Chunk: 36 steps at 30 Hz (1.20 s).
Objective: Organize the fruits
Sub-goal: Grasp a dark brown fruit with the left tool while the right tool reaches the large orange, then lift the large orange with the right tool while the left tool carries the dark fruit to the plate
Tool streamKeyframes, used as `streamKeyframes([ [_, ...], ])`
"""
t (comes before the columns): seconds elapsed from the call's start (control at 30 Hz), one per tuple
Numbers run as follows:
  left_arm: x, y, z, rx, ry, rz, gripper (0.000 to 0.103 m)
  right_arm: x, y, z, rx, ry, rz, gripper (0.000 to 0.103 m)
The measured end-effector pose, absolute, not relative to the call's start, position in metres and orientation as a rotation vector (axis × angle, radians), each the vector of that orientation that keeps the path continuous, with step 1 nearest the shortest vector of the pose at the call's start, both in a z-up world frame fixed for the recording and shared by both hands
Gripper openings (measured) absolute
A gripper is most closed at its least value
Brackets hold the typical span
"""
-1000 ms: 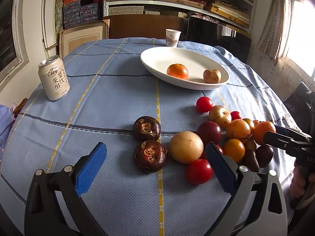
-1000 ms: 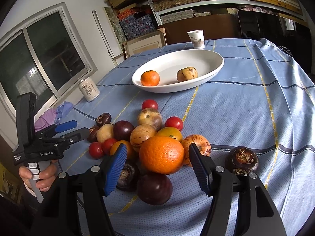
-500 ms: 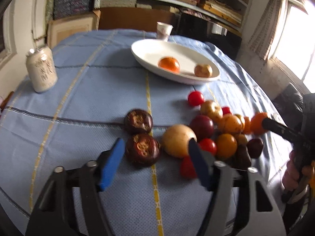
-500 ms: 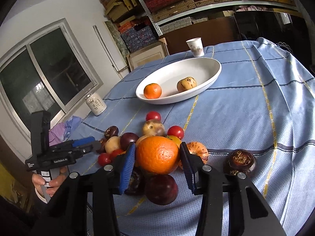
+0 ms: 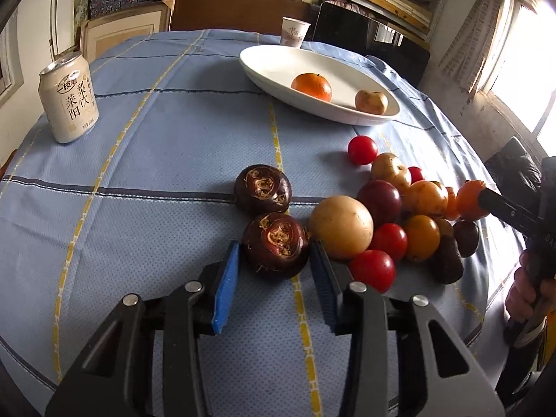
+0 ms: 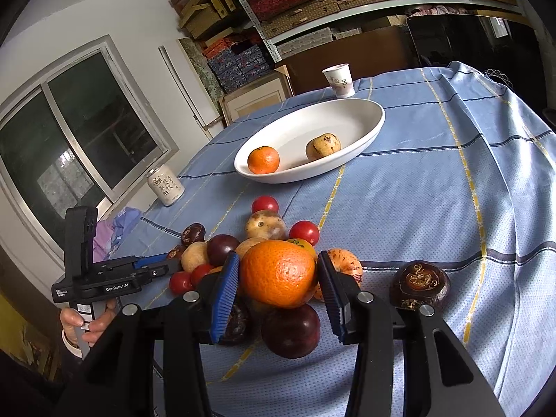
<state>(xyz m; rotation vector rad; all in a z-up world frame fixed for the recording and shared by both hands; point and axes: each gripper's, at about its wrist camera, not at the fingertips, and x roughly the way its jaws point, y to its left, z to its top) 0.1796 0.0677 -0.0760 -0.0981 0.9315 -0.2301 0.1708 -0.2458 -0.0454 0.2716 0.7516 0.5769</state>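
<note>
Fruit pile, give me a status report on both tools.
Left tool closed around a dark water chestnut. Right tool gripping the big orange. Dish holds two fruits. Path looks clear.

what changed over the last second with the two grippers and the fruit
Both grippers narrowed. The left gripper moved in and closed its blue pads around the nearer dark brown water chestnut. The right gripper clamped the big round orange. The white oval dish and its two fruits stayed put.

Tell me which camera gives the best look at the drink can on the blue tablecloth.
The left wrist view: the cream-coloured aluminium drink can stands large and near, its printed characters and open top clear. In the right wrist view, the can is small, by the window, its label barely legible.
</note>
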Motion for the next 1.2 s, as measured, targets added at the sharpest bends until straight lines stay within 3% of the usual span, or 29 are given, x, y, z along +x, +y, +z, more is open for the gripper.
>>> streamKeyframes([
  [0.2, 0.18, 0.058, -0.077, -0.047, 0.943, -0.222, 0.045, 0.171, -0.246, -0.045, 0.275, 0.751, 0.575, 0.046],
  [0.73, 0.18, 0.071, -0.073, -0.128, 0.914, -0.241, 0.041, 0.171, -0.251, -0.045, 0.304, 0.74, 0.58, 0.046],
  [1.0, 0.185, 0.071, -0.022, -0.146, 0.77, -0.275, 0.041, 0.179, -0.242, -0.023, 0.293, 0.713, 0.598, 0.046],
  [1.2, 0.259, 0.047, 0.014, -0.171, 0.771, -0.311, 0.041, 0.225, -0.23, 0.015, 0.342, 0.759, 0.546, 0.046],
])
